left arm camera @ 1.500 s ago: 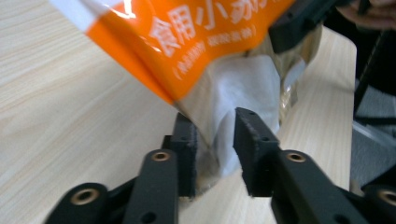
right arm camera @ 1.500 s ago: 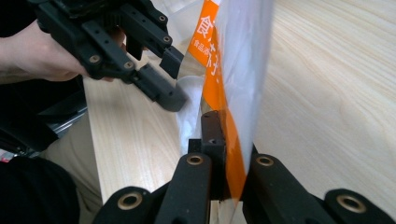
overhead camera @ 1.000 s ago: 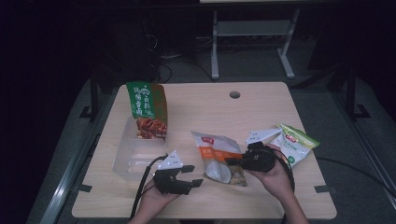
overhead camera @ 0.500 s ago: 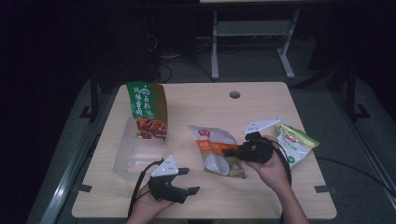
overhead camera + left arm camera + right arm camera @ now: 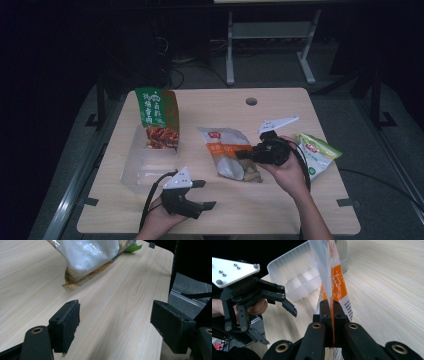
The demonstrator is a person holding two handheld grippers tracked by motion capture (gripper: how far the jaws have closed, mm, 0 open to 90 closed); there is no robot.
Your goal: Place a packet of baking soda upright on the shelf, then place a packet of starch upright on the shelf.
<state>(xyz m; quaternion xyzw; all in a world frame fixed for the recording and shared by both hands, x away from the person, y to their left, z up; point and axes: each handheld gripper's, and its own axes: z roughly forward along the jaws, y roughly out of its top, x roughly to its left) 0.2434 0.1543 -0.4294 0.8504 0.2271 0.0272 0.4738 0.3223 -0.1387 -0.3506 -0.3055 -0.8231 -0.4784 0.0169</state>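
Right tongs [image 5: 331, 322] pinch the orange snack bag [image 5: 338, 287].

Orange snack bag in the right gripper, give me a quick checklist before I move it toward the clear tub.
1. Grip: right gripper is shut on the orange snack bag, pinching its edge: ok.
2. Bag fully off the table: cannot tell; its lower end looks close to the wood.
3. Left gripper open and holding nothing: ok.
4. Clear tub has open room beside the green bag standing in it: ok.
5. Path from bag to tub free of objects: ok.
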